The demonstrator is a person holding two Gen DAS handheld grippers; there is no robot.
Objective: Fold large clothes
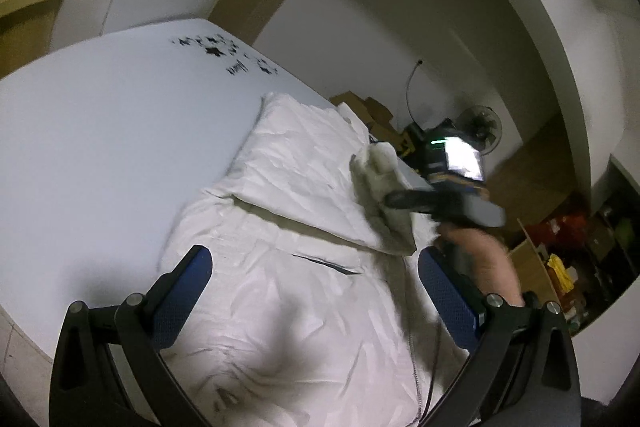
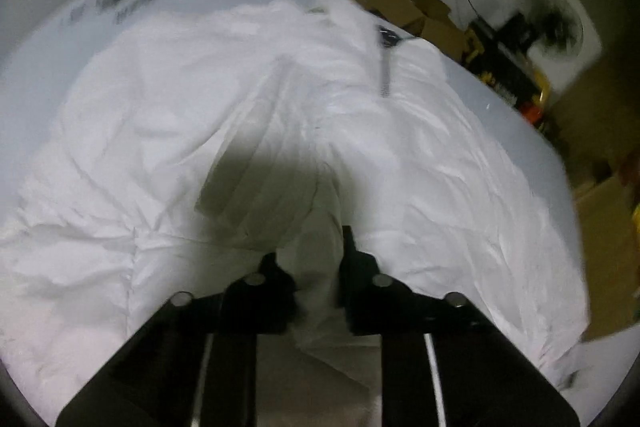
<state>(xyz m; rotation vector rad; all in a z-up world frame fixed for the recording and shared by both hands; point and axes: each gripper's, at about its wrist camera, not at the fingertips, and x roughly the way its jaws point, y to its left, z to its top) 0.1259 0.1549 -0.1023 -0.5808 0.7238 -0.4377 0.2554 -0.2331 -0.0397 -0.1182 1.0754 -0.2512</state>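
A large white jacket (image 1: 288,291) lies spread on a white table (image 1: 100,147), one sleeve (image 1: 304,179) folded across its body. My left gripper (image 1: 316,267) is open and empty, hovering above the jacket's lower part. My right gripper (image 1: 384,199) shows in the left wrist view at the jacket's right edge, shut on a fold of the white fabric and lifting it. In the right wrist view the jacket (image 2: 440,163) fills the frame and the right gripper (image 2: 316,251) pinches a fold of it between its fingers.
Black star marks (image 1: 216,49) are printed on the table's far end. Cardboard boxes (image 1: 372,111) and a small fan (image 1: 486,129) stand on the floor beyond the table's right edge. Shelves with clutter (image 1: 580,255) are at the far right.
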